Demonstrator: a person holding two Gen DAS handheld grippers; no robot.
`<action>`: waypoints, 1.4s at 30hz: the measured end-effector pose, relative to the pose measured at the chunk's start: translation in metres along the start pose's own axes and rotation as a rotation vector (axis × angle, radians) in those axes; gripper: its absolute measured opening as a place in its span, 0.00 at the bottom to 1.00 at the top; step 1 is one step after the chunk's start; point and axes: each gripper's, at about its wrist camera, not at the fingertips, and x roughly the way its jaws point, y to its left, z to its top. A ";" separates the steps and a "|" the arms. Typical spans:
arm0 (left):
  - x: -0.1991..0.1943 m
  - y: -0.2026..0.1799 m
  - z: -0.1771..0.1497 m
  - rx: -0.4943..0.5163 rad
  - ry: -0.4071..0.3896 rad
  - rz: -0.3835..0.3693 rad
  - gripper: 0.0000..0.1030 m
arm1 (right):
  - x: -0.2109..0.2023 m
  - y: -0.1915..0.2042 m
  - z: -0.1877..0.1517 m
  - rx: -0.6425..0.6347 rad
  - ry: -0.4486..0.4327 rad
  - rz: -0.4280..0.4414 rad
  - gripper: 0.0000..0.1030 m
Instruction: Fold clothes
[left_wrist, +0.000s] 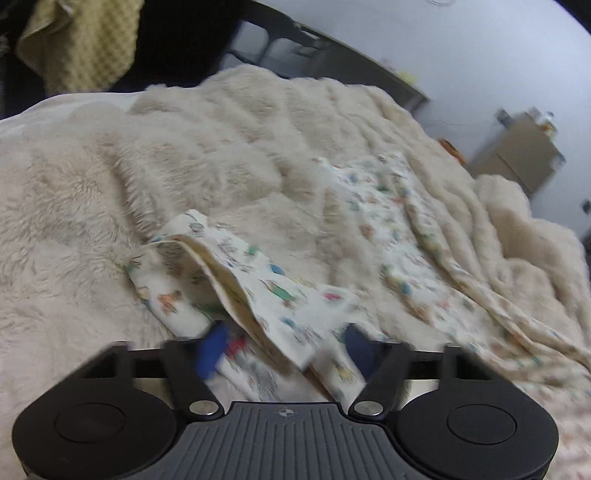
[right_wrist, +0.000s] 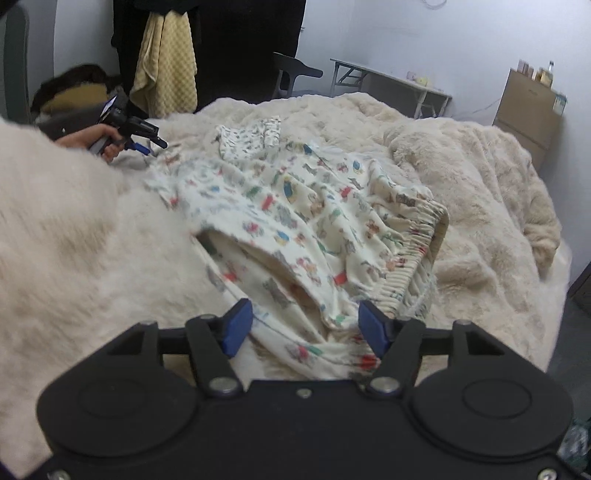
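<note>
Lying spread across the fluffy cream blanket is a pair of printed pyjama trousers, elastic waistband bunched toward the near right. The right gripper sits with its blue pads wide apart, fabric loose between them, gripping nothing. The left gripper is likewise spread, a trouser-leg hem draped between its fingers, unclamped. Behind stand a yellow towel, a folding table and a cardboard box.
</note>
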 end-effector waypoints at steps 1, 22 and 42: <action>-0.010 0.013 0.005 -0.069 -0.036 -0.058 0.03 | 0.003 0.001 -0.001 -0.008 -0.009 -0.003 0.61; -0.176 0.078 0.056 -0.237 -0.312 -0.126 0.70 | -0.005 -0.069 0.020 0.267 -0.114 0.022 0.63; 0.002 -0.250 0.054 0.209 0.079 -0.476 0.73 | 0.177 -0.227 -0.022 1.247 0.035 0.601 0.29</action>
